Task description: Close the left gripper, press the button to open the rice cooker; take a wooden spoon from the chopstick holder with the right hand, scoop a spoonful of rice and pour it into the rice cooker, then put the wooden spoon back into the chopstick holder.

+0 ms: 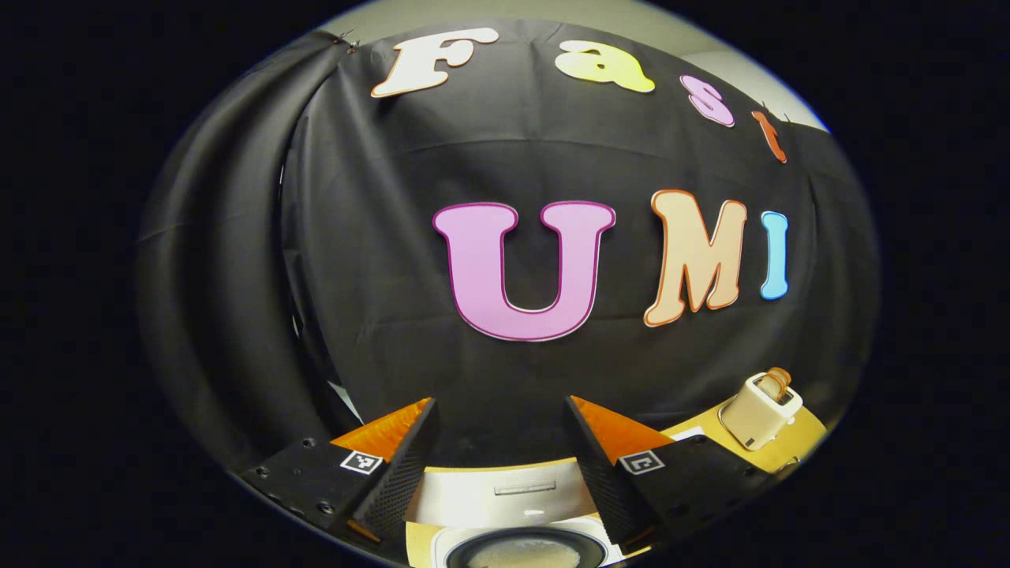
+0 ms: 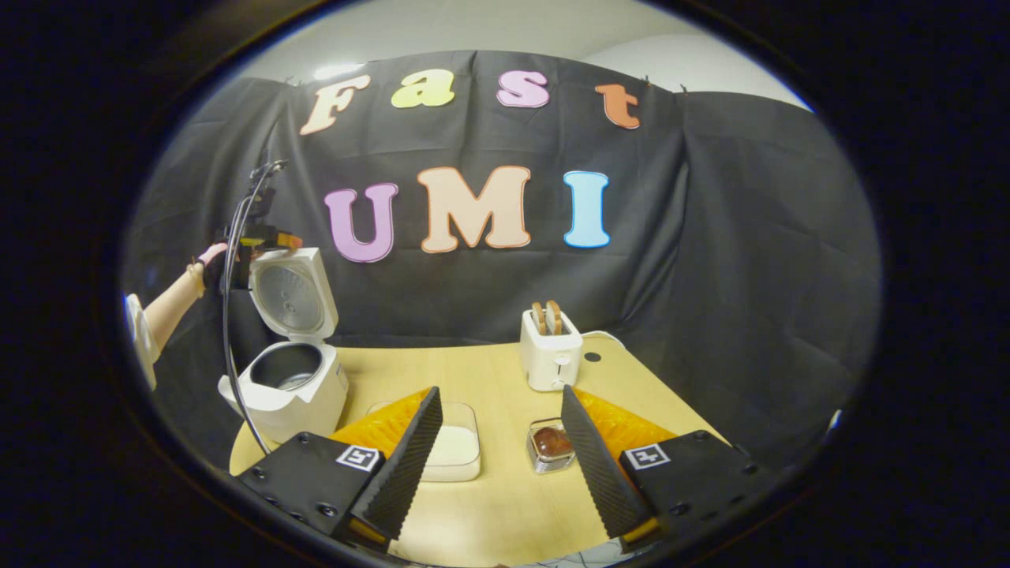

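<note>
While the rice cooker (image 2: 288, 371) stands open at the table's (image 2: 505, 489) left end, lid upright and inner pot dark, your left gripper (image 2: 260, 237) hovers just above that lid, fingers spread wide on nothing. Your right gripper (image 2: 499, 461) gapes empty too, over a clear tub (image 2: 454, 446) of white rice and a small jar (image 2: 550, 446). Behind stands a toaster (image 2: 551, 351) with two slices.
</note>
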{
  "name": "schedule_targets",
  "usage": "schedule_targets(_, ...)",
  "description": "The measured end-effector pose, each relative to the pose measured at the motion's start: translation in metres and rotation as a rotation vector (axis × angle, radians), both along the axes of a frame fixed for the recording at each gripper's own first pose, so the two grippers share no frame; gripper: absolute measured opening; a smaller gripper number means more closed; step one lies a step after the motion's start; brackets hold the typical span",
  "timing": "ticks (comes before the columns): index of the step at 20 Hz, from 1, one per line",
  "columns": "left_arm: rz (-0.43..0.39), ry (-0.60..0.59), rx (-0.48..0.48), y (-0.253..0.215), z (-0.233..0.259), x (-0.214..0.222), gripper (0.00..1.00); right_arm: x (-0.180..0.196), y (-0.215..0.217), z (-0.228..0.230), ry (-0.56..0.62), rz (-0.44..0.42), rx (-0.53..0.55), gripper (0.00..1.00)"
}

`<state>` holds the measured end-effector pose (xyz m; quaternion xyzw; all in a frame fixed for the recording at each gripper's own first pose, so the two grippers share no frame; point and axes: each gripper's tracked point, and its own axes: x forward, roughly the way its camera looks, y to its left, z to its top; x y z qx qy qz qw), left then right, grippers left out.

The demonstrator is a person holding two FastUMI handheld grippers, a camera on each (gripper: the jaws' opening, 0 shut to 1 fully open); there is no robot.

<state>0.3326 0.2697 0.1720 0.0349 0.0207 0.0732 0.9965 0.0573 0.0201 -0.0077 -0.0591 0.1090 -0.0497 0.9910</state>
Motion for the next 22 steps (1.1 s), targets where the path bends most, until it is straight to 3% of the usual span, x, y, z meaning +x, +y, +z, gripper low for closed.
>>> schedule_targets(1, -0.002, 0.003, -0.003, 0.002, 0.000, 0.002, 0.93, -0.001, 0.001, -0.001, 0.000, 0.001, 0.003, 0.94)
schedule_targets(4, -0.004, 0.002, -0.020, 0.000, -0.007, -0.004, 0.93, -0.001, -0.001, -0.003, 0.002, -0.004, 0.023, 0.98)
schedule_targets(11, -0.013, -0.016, -0.017, -0.008, -0.017, -0.037, 0.93, -0.001, -0.006, -0.010, 0.012, 0.000, 0.071, 0.94)
schedule_targets(14, -0.012, -0.003, -0.028, -0.015, -0.034, -0.064, 0.93, 0.005, -0.012, -0.005, 0.007, 0.001, 0.067, 0.98)
schedule_targets(22, -0.004, 0.027, -0.029, -0.029, -0.106, -0.130, 0.93, 0.021, -0.004, -0.012, 0.018, 0.042, 0.083, 0.96)
